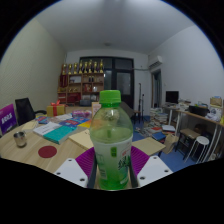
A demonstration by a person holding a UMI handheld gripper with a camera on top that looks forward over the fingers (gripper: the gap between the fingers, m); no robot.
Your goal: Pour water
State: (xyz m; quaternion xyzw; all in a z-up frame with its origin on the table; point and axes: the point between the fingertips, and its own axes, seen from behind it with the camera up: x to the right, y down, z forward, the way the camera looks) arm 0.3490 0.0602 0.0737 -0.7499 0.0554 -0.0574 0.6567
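Clear glossy plastic bottle (pixel 111 140)

The room was evenly lit from above, the pale ceiling (pixel 110 25) bright and the white walls washed soft. Daylight seemed to come from the glazed doorway (pixel 122 78) at the far end. The wide lens bowed the walls and the table (pixel 40 140) outward. The green bottle (pixel 111 140) close up caught small glints; distant shelves (pixel 80 80) looked hazy. Shadows were faint.

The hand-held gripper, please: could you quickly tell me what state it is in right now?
Hand-held gripper: closed on the green-capped bottle, both purple pads pressing its sides, bottle upright between the fingers.
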